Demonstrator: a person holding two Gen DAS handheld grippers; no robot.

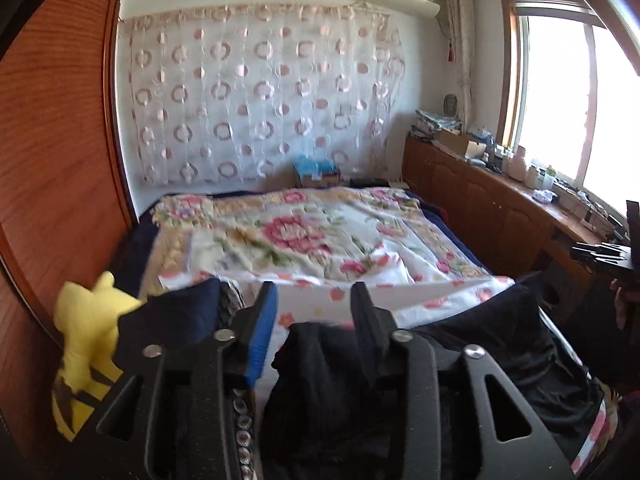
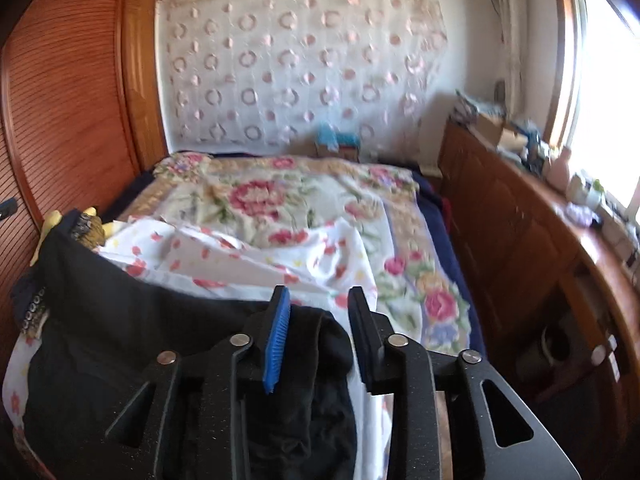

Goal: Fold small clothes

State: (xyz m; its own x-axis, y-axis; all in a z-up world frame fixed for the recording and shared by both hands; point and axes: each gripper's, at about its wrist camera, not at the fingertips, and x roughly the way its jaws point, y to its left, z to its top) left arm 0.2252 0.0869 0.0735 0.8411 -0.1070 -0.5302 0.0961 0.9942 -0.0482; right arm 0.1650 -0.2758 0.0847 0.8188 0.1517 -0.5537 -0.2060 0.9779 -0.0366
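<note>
The left gripper (image 1: 314,300) hangs low over the near end of the bed (image 1: 304,236), its jaws spread apart. A black garment (image 1: 320,364) lies bunched on the bedding below and between the fingers; its top fold rises into the gap, yet the pads do not press on it. The right gripper (image 2: 318,306) is likewise spread, with the same black garment (image 2: 320,344) humped between its fingers and close against the blue pad, though not pinched.

The garment spreads wide across the near edge of the bed, its dark cloth running leftward in the right wrist view toward a yellow plush toy (image 1: 86,320) that sits at the bed's left corner, beside the wooden wardrobe (image 1: 52,160). Under it lies a white sheet with small red flowers (image 2: 240,256), crumpled and with one folded edge raised. Beyond that, the large floral bedspread (image 2: 280,200) is mostly bare and flat up to the curtain-hung wall (image 1: 260,96), giving open room ahead of both grippers.

On the right the bed's edge drops to a narrow aisle, bounded by a long wooden cabinet (image 2: 520,240) under the window (image 1: 560,100), its top crowded with small things. On the left the wardrobe stands hard against the bed, leaving no free room on that side.
</note>
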